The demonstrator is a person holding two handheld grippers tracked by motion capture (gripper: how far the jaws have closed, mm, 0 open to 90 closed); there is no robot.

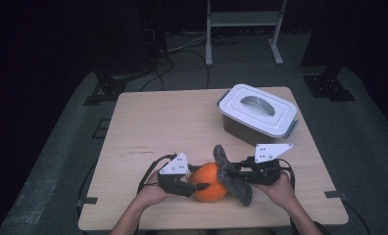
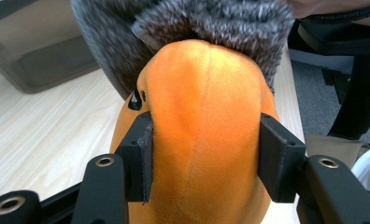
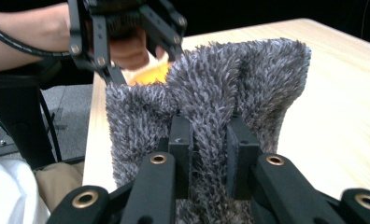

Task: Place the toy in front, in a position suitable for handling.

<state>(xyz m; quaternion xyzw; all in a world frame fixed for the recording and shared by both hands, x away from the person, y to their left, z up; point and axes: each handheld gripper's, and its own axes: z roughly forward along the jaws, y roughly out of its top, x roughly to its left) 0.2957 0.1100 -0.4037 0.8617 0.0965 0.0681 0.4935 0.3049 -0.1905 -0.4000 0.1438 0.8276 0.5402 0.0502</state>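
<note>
Round orange plush (image 2: pixel 206 135) under shaggy grey cloth (image 3: pixel 220 93)

Orange plush (image 3: pixel 148 74) mostly hidden behind grey cloth (image 3: pixel 206 102), container (image 2: pixel 33 46) cut off (top edge)

lidded box (image 1: pixel 257 115) blocks far right, left bare
</note>
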